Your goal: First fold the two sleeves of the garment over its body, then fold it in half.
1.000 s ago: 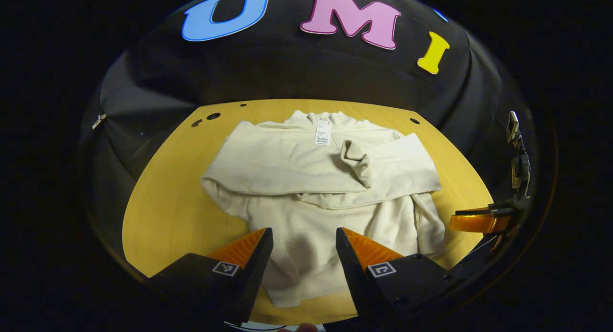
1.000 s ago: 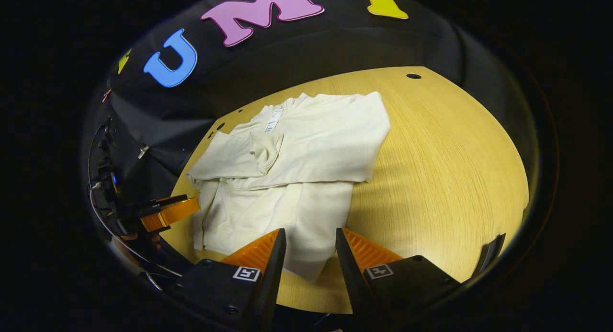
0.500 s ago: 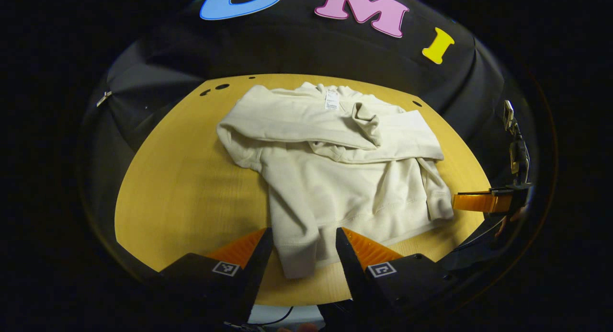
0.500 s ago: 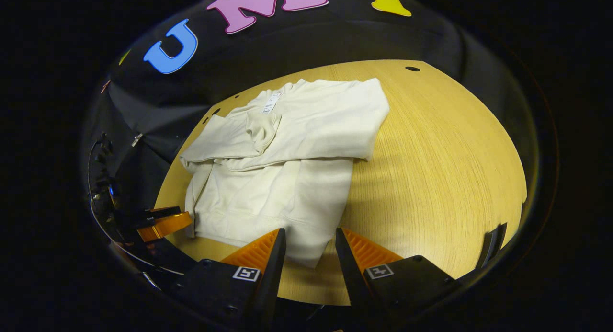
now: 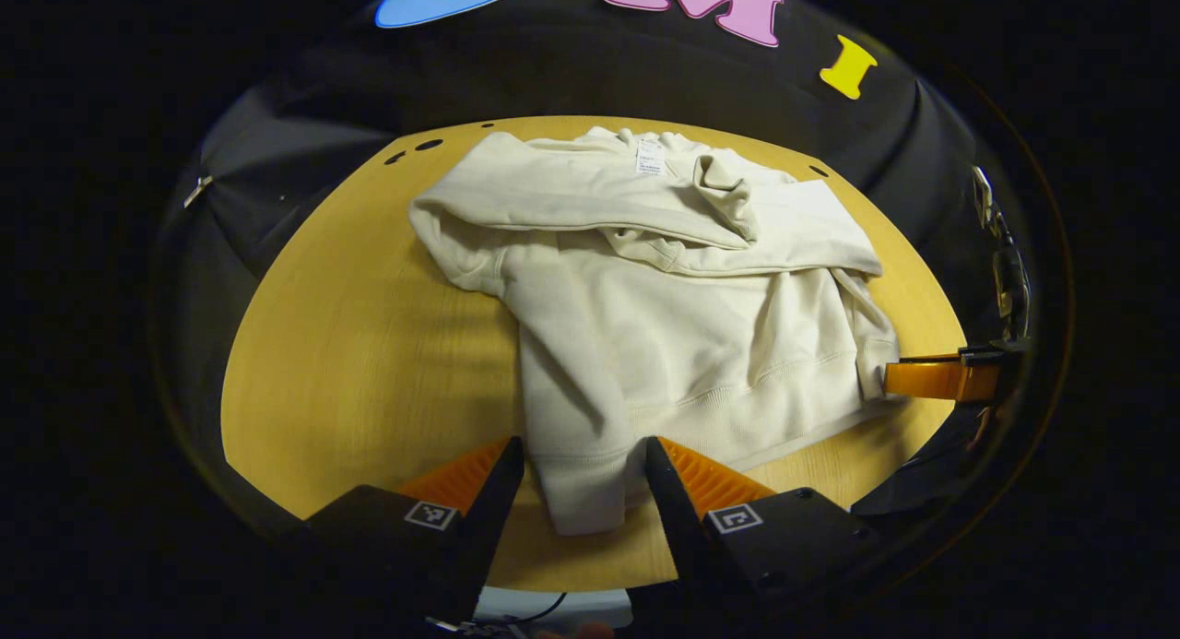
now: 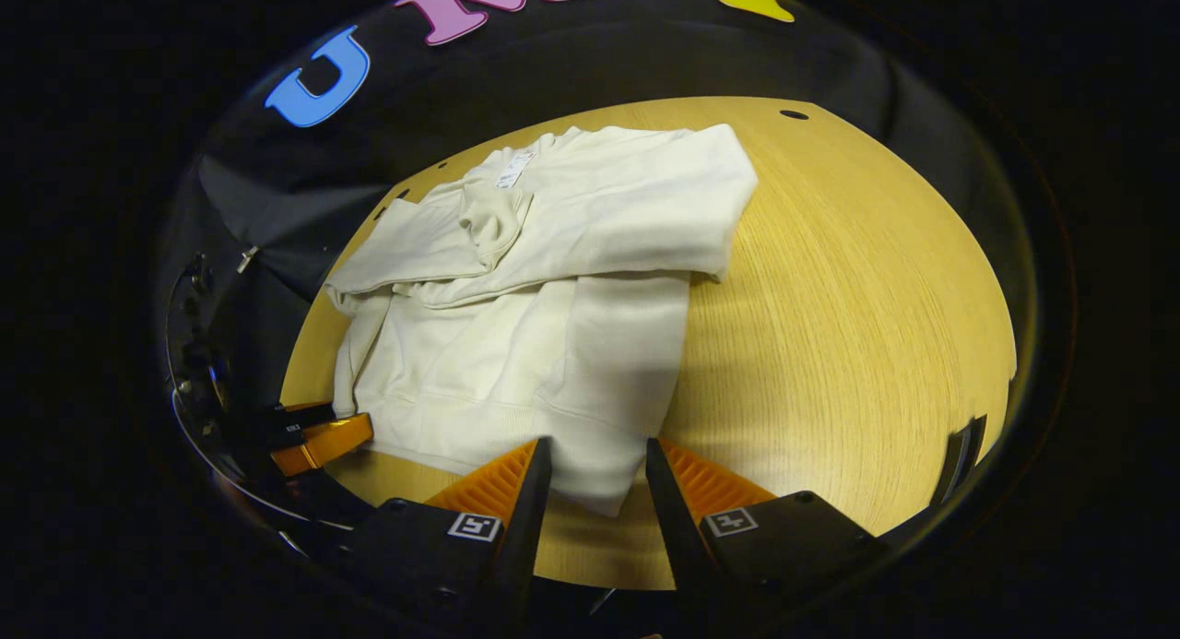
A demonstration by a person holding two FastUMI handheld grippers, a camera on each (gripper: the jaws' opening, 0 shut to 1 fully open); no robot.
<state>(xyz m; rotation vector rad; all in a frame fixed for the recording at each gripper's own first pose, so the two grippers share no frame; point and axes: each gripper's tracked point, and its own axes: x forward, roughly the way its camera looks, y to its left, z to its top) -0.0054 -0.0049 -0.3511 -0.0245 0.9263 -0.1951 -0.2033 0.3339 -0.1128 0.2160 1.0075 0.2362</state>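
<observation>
A cream sweatshirt [image 5: 682,335] lies flat on the yellow wooden table [image 5: 369,344], collar at the far side. Both sleeves [image 5: 572,201] are folded across its chest, one cuff bunched near the neck tag [image 5: 650,157]. My left gripper [image 5: 585,445] is open at the near edge, with one hem corner lying between its orange fingers. In the right gripper view the sweatshirt [image 6: 516,344] shows the same fold, and my right gripper [image 6: 599,445] is open around the other hem corner. Each view catches the other gripper's orange finger [image 5: 931,379] [image 6: 318,436] beside the hem.
Bare table wood [image 6: 830,298] stretches wide beside the garment on both sides. Small holes [image 5: 429,145] dot the table's far edge. Black cloth surrounds the table, and cables [image 5: 1000,279] hang by the right gripper.
Both grippers drew back toward the near hem and tilted down. The hem corners now lie between their fingers. The fingers' gaps look unchanged and the garment has not moved.
</observation>
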